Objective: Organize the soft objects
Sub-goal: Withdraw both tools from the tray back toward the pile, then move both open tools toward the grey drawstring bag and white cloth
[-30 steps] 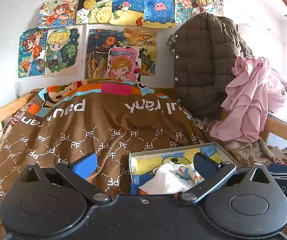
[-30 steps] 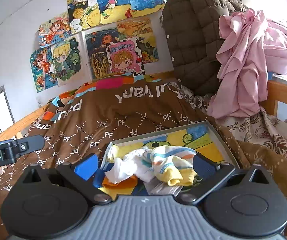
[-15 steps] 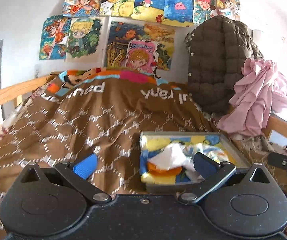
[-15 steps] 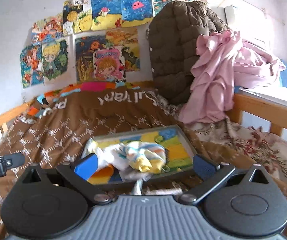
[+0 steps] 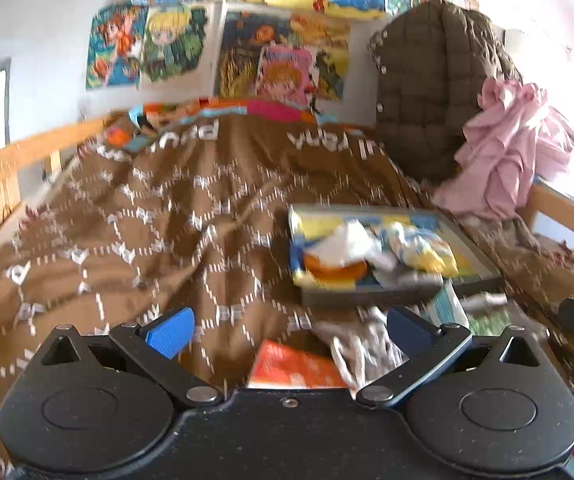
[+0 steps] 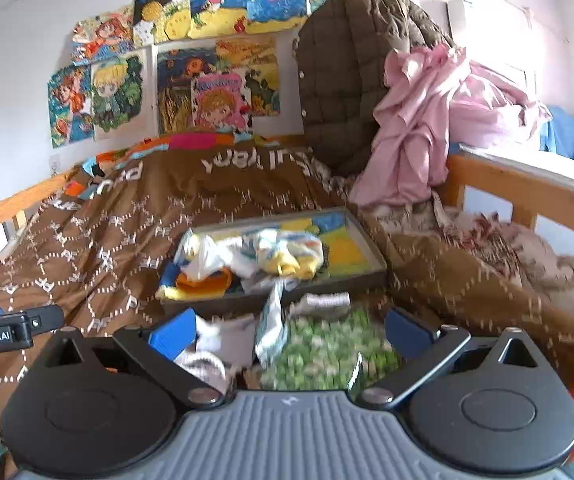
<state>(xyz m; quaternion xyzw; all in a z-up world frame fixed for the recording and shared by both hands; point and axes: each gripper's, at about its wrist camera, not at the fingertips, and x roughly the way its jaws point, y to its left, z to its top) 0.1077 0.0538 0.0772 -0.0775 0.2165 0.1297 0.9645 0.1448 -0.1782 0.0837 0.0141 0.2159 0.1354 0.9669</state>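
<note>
A shallow grey tray (image 5: 371,294) (image 6: 373,254) lies on the brown blanket and holds a heap of small soft clothes (image 5: 383,250) (image 6: 263,254), white, yellow and orange. My left gripper (image 5: 289,330) is open, well short of the tray, with an orange item (image 5: 291,368) and a white striped sock (image 5: 361,346) lying between and below its fingers. My right gripper (image 6: 291,330) is also open, just in front of the tray. A green patterned cloth (image 6: 327,354) and white socks (image 6: 211,344) lie under it. Nothing is gripped.
The brown patterned blanket (image 5: 147,220) covers the bed. A brown quilted jacket (image 6: 351,76) and pink cloth (image 6: 427,120) pile up at the back right by the wooden rail (image 6: 523,186). Another wooden rail (image 5: 19,156) runs along the left. Drawings (image 6: 207,60) cover the wall.
Both grippers have pulled back from the tray, so it looks farther off. Loose socks and cloths in front of the tray have come into view under the fingers. Both stay open.
</note>
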